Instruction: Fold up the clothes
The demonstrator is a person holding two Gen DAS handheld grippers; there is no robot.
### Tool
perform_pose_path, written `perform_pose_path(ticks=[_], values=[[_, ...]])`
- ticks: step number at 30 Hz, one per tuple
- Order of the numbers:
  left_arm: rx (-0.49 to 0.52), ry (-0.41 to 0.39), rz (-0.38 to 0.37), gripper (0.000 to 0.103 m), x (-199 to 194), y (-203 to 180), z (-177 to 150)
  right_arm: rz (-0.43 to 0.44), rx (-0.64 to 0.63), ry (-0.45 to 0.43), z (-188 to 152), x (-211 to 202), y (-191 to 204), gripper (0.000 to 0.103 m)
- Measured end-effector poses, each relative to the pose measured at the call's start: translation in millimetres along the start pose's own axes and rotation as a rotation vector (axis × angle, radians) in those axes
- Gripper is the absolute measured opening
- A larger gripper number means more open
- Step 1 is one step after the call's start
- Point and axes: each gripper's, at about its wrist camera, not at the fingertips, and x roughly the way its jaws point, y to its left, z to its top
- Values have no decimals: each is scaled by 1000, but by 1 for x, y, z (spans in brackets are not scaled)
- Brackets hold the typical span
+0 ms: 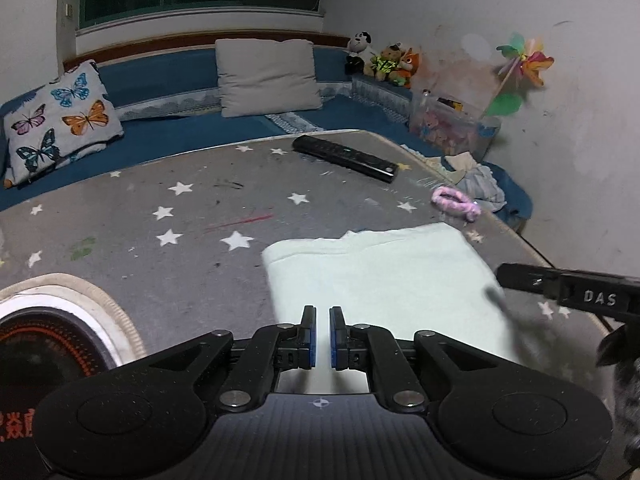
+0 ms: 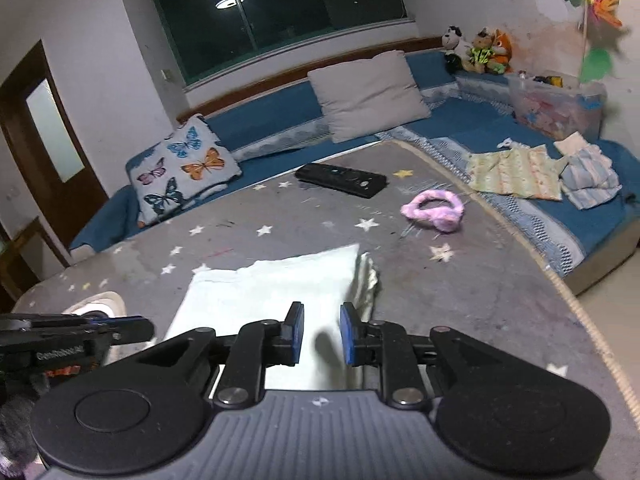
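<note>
Both grippers, left (image 1: pixel 322 338) and right (image 2: pixel 322 334), are hovering empty over the folded cloth (image 1: pixel 380 272) near the remote (image 1: pixel 346 158), jaws slightly parted, the right's wider. We are judging this fold finished; next we are setting it aside.

Grey star-print table (image 1: pixel 120 216), folded pale cloth (image 1: pixel 380 272), black remote (image 1: pixel 346 158), pink headband (image 2: pixel 434 210)
</note>
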Motion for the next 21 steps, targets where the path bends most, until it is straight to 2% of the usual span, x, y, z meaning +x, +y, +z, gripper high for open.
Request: perform_pose_path(ticks=[3,8,16,21], values=[[-7,-3,8,8,0,5,2,-12,-16,-13,4,1,2,20],[3,10,-6,8,8,3,0,18,-45,-15,11,14,11,20],[32,44,-22,8,28,-1,-1,15,-61,18,23,55,16,20],[40,65,-20,8,41,-1,-2,-14,-82,58,22,81,14,21]])
